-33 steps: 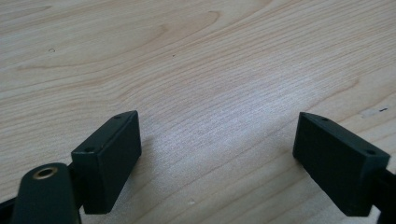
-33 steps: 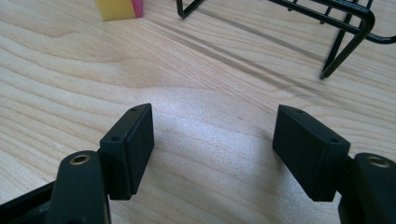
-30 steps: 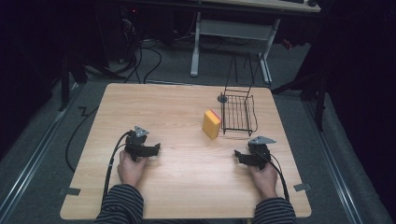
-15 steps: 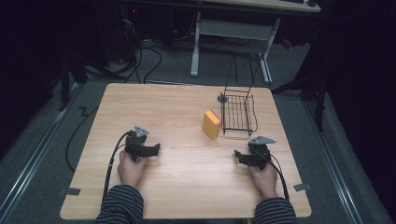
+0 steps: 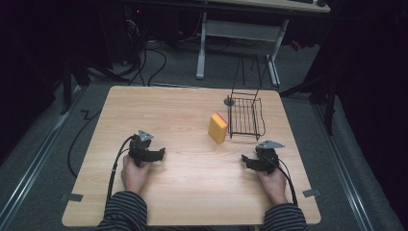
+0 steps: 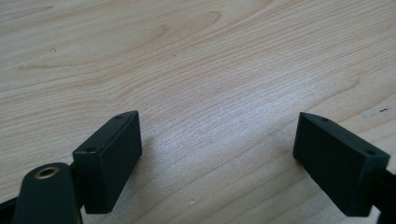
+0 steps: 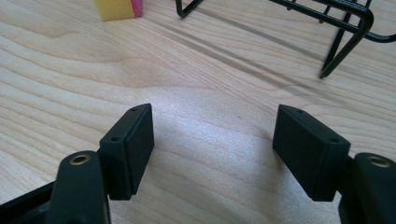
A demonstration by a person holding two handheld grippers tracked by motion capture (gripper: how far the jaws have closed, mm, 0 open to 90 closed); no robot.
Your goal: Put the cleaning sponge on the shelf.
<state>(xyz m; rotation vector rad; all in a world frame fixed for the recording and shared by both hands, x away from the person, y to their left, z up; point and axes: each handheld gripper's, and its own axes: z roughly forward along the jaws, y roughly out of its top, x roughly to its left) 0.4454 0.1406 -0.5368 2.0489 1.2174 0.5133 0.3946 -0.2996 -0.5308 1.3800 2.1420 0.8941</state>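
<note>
No change since before: left gripper [image 5: 158, 155] and right gripper [image 5: 246, 161] resting on table [image 5: 192, 192], jaws wide, empty; sponge [image 5: 217, 128] beside rack [image 5: 246, 118].

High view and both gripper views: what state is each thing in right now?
Left hand-held gripper: open, empty, low over the table.
Right hand-held gripper: open, empty, aimed toward the sponge.
Sponge: standing on edge, untouched, just left of the wire rack.
Wire rack: upright, empty.
</note>
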